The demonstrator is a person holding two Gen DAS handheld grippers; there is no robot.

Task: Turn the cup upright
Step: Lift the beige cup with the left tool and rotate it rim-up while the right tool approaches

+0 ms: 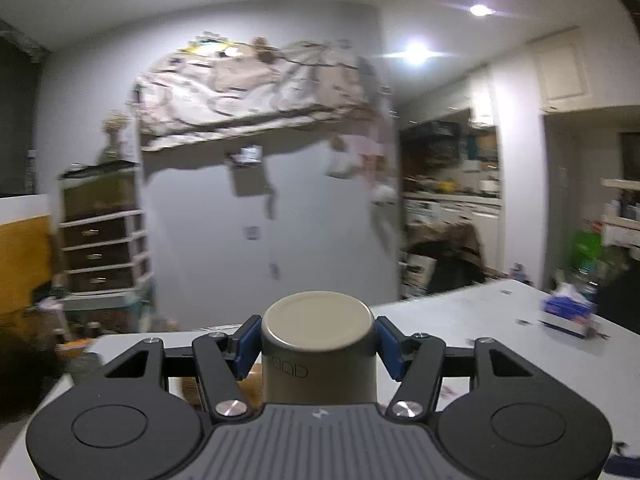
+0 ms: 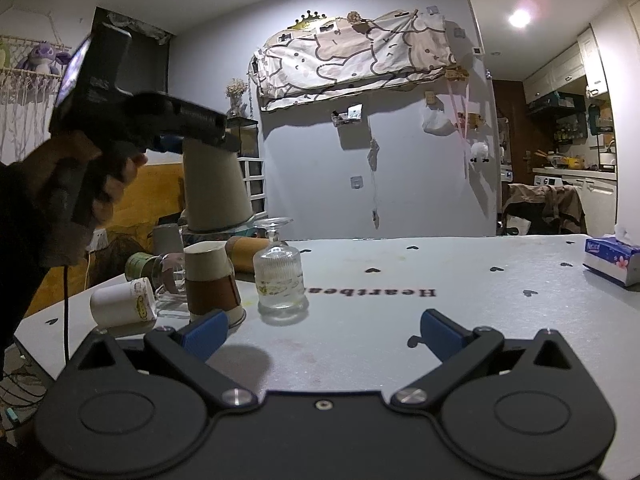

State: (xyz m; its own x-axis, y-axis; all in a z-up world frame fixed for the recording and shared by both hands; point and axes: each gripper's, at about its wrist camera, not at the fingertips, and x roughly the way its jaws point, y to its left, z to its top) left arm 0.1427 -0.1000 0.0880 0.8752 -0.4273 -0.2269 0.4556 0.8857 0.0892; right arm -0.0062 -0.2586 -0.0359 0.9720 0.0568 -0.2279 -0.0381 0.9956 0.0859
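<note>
Left gripper (image 1: 318, 346) clamps the cup (image 1: 319, 354), lifted clear of the table (image 2: 400, 320) but base-up, unturned; right gripper (image 2: 320, 330) wide open, empty.

Left of table: crowded with an overturned glass goblet (image 2: 276, 268), a sleeved paper cup (image 2: 212, 284), a white cup on its side (image 2: 122, 300) and further cups behind them.
Above that cluster: the left gripper (image 2: 188, 136) holds a beige cup (image 2: 216, 188) raised off the table (image 2: 400, 320).
Centre and near right: bare tabletop between the parted fingers of the right gripper (image 2: 320, 332).
Far right: a tissue pack (image 2: 612, 260) near the edge.
</note>
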